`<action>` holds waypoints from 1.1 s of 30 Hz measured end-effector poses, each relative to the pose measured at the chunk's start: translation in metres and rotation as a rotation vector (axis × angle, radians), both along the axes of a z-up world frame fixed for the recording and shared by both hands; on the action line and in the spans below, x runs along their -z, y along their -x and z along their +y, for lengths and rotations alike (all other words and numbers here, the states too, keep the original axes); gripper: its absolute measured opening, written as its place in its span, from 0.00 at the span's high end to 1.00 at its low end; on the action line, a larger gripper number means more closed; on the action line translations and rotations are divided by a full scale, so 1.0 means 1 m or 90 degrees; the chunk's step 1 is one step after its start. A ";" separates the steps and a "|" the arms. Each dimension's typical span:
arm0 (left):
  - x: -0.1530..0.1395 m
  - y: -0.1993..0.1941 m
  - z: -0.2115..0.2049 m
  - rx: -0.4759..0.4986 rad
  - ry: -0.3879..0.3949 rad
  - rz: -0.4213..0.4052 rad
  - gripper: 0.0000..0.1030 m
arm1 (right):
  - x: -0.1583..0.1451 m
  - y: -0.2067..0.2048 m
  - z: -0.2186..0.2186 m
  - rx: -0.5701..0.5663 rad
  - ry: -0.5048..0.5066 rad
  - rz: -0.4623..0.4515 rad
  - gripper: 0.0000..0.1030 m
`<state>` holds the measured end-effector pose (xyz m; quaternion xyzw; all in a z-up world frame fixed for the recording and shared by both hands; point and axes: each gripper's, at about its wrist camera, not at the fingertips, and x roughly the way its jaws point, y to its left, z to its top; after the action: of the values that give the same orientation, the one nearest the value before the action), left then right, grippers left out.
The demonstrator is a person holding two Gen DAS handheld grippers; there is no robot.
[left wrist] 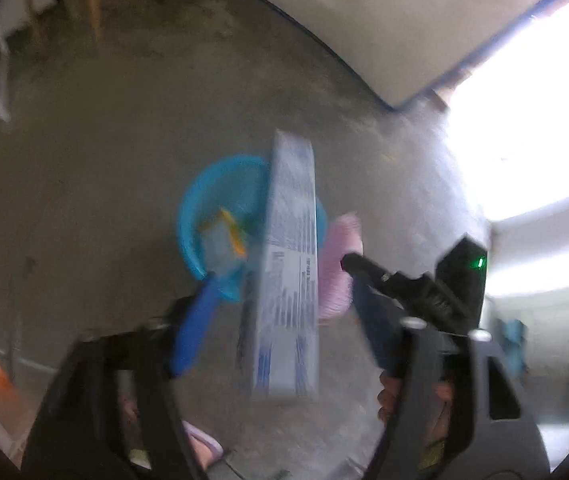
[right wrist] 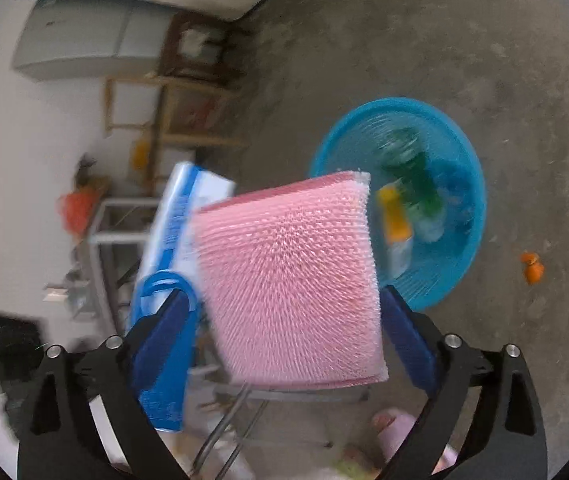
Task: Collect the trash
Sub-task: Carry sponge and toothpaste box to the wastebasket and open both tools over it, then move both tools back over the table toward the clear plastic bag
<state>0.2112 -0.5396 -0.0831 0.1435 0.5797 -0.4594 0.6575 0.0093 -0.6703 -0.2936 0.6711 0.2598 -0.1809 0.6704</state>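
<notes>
My right hand-held gripper [right wrist: 284,328] is spread wide, a pink pad [right wrist: 288,280] loose between its fingers, above the floor [right wrist: 424,40]. Beyond sits a blue basin [right wrist: 472,216] holding bottles.

- I see a bare grey concrete floor [right wrist: 424,40], mottled and stained.
- A blue plastic basin [right wrist: 472,184] sits on it, holding bottles and wrappers.
- A small orange scrap [right wrist: 532,268] lies on the floor near the basin, apart from it.
</notes>
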 end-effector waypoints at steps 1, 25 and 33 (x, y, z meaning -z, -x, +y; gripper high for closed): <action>-0.001 -0.001 0.000 -0.004 0.006 -0.007 0.34 | 0.012 -0.003 -0.004 -0.001 0.001 0.012 0.08; -0.131 0.056 0.243 -0.062 0.161 -0.179 0.23 | -0.076 0.071 0.067 -0.050 0.211 0.075 0.08; -0.138 0.069 0.390 -0.177 0.192 -0.226 0.20 | -0.188 0.022 0.131 -0.230 0.330 -0.029 0.08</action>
<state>0.1419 -0.1497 0.0552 0.0416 0.3945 -0.4133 0.8196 -0.0125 -0.5394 -0.1057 0.4246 0.3048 -0.1044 0.8461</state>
